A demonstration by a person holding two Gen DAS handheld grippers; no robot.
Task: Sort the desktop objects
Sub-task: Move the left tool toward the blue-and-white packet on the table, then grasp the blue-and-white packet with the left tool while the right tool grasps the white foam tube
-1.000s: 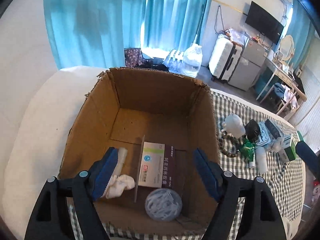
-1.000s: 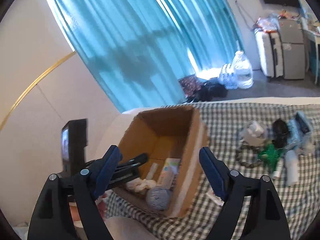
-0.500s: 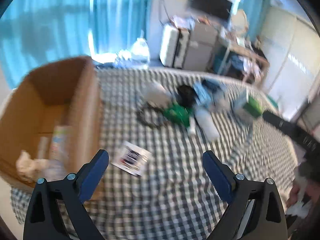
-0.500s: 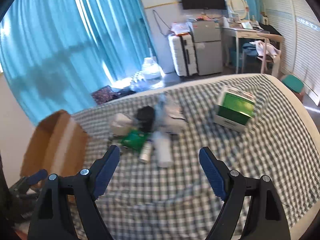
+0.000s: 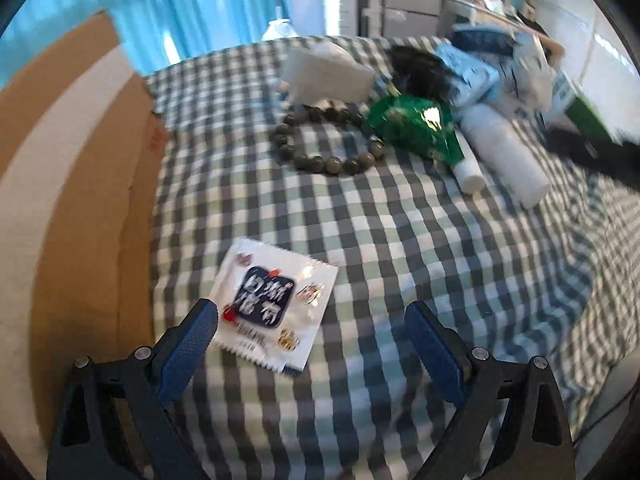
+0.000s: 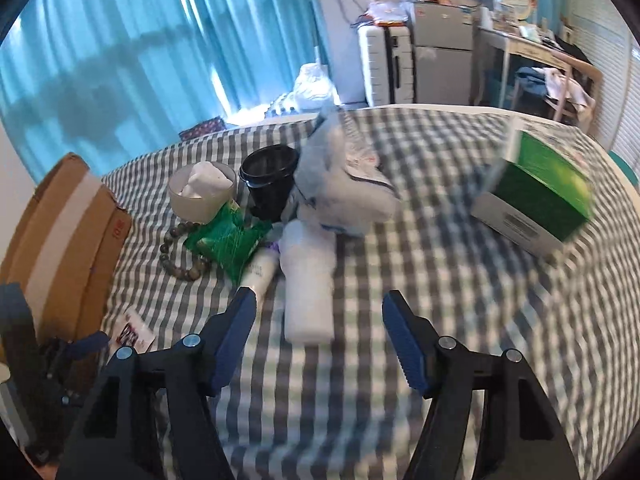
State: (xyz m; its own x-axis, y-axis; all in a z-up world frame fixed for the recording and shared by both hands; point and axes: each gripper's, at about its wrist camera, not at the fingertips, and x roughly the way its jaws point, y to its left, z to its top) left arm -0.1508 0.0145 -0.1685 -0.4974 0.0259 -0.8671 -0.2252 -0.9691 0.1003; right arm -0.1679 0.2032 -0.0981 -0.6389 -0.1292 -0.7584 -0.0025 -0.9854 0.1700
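Sachet (image 5: 272, 304) flat, white, dark-blue label, on checked cloth (image 5: 400, 240); left gripper (image 5: 312, 336) and right gripper (image 6: 318, 316) fingers apart, empty.

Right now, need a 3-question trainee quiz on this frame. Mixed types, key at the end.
1. True or false: the left gripper is shut on the white sachet.
2. Which item lies straight ahead between the right gripper fingers?
A. white bottle
B. green box
C. bead bracelet
3. Fill in: in the left wrist view, the cardboard box stands to the ____ of the sachet.

Key: 1 false, both grippers are open and the sachet lies flat on the checked cloth. 2 A. 3 left.
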